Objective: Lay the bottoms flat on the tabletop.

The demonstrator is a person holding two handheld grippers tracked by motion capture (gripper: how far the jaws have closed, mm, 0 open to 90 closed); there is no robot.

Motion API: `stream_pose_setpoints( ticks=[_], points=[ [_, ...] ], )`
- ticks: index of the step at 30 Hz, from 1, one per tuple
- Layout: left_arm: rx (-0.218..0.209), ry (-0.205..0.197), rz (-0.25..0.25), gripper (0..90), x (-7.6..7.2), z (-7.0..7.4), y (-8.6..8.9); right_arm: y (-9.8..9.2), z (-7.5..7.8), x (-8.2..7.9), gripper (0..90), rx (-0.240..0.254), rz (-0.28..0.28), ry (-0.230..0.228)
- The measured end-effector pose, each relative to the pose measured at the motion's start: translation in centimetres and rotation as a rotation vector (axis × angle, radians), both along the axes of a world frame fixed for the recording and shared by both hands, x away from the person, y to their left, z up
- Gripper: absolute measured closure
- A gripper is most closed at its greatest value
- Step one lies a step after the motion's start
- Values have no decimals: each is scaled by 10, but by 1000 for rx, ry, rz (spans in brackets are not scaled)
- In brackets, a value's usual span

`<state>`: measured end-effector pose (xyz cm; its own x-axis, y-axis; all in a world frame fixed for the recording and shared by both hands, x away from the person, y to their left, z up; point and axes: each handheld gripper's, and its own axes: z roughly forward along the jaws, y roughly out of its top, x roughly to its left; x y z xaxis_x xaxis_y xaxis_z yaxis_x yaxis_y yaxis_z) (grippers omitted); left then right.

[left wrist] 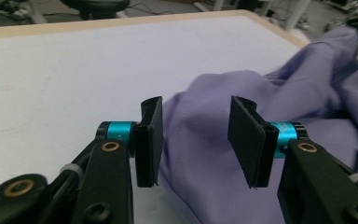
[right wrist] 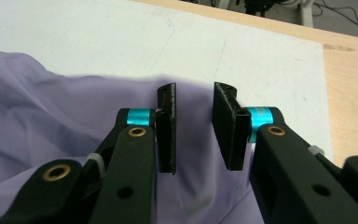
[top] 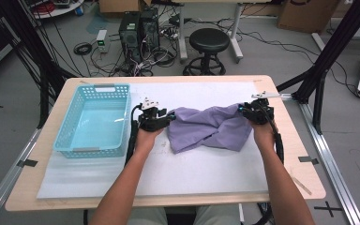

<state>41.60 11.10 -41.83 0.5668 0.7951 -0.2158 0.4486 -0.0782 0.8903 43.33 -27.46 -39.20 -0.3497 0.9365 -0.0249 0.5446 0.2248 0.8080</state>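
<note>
A crumpled lilac cloth point(top: 211, 127) lies on the white mat point(top: 168, 173) in the middle of the table. My left gripper point(top: 171, 117) is at the cloth's left edge and my right gripper point(top: 241, 108) at its upper right corner. In the left gripper view the left gripper point(left wrist: 196, 140) stands open over the cloth point(left wrist: 270, 93), with fabric beneath the gap and neither pad pressing on it. In the right gripper view the right gripper point(right wrist: 193, 126) is open by a narrower gap, with the cloth point(right wrist: 42, 107) lying under and between the jaws, untouched by the pads.
A light blue plastic basket point(top: 93, 88) stands on the table's left side, close to my left hand. The wooden table edge point(top: 304, 159) lies just right of my right hand. Beyond the table are a black stool point(top: 209, 42), computer towers and floor cables.
</note>
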Motion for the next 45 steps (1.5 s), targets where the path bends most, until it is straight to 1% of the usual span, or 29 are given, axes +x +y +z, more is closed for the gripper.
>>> stream_pose_setpoints(
  ticks=[1, 2, 4, 5, 7, 8, 10, 12, 14, 16, 18, 19, 22, 24, 26, 27, 28, 29, 30, 31, 32, 33, 34, 36, 37, 39, 42, 45],
  points=[
    [4, 0, -17, 553, -2, 0, 0, -2, 0, -3, 708, 1, 6, -2],
    [5, -3, -23, 552, -5, 1, 0, -3, 1, -7, 694, 9, 7, -3],
    [-16, -6, -35, 553, -10, 1, 1, -7, 3, -14, 683, 37, 18, -11],
    [-12, -10, -37, 552, -13, 1, 1, -8, 4, -18, 667, 47, 24, -18],
    [-12, -15, -45, 547, -18, 1, 2, -10, 5, -26, 635, 73, 47, -3],
    [-8, -18, -46, 537, -21, 1, 3, -11, 5, -30, 630, 85, 64, -6],
    [-4, -6, -63, 523, -27, 0, 6, -14, 5, -39, 622, 100, 89, -9],
    [1, -17, -67, 518, -35, -2, 8, -15, 4, -49, 611, 109, 117, -12],
    [-2, -11, -81, 518, -40, -4, 11, -16, 1, -58, 604, 123, 149, -3],
    [5, -11, -95, 518, -47, -7, 12, -14, -5, -68, 604, 123, 180, 2],
    [11, -12, -106, 518, -54, -12, 13, -9, -14, -76, 604, 110, 217, 19],
    [8, -10, -109, 518, -56, -14, 13, -6, -18, -80, 607, 98, 236, 28],
    [7, 5, -120, 518, -60, -19, 13, 2, -30, -87, 609, 75, 296, 56],
    [8, 10, -129, 518, -61, -21, 13, 9, -35, -90, 568, 79, 341, 71],
    [6, 16, -137, 517, -62, -22, 11, 20, -42, -90, 484, 65, 390, 104],
    [9, 17, -145, 515, -63, -23, 10, 27, -46, -90, 473, 45, 403, 117],
    [9, 18, -150, 514, -64, -23, 8, 34, -50, -89, 476, -4, 412, 128],
    [19, 19, -156, 511, -64, -23, 8, 38, -53, -89, 515, -47, 410, 136],
    [15, 21, -157, 508, -64, -24, 7, 40, -55, -88, 636, -79, 396, 145],
    [21, 23, -160, 506, -64, -24, 6, 39, -55, -88, 771, -93, 389, 134],
    [19, 25, -165, 505, -65, -24, 6, 35, -53, -88, 890, -76, 397, 148],
    [20, 24, -168, 503, -65, -24, 5, 32, -51, -88, 897, -59, 398, 149],
    [25, 25, -169, 498, -66, -23, 5, 28, -48, -90, 899, -53, 401, 150],
    [20, 22, -176, 496, -66, -23, 5, 17, -41, -98, 899, -33, 405, 128],
    [24, 24, -181, 495, -66, -23, 5, 12, -39, -100, 899, -26, 404, 119],
    [11, 38, -196, 493, -67, -24, 3, 0, -33, -106, 899, 4, 388, 96],
    [32, 43, -213, 481, -67, -26, -3, -20, -23, -113, 899, 55, 343, 60],
    [53, 42, -225, 461, -67, -28, -9, -40, -14, -118, 898, 128, 286, 39]
  ],
)
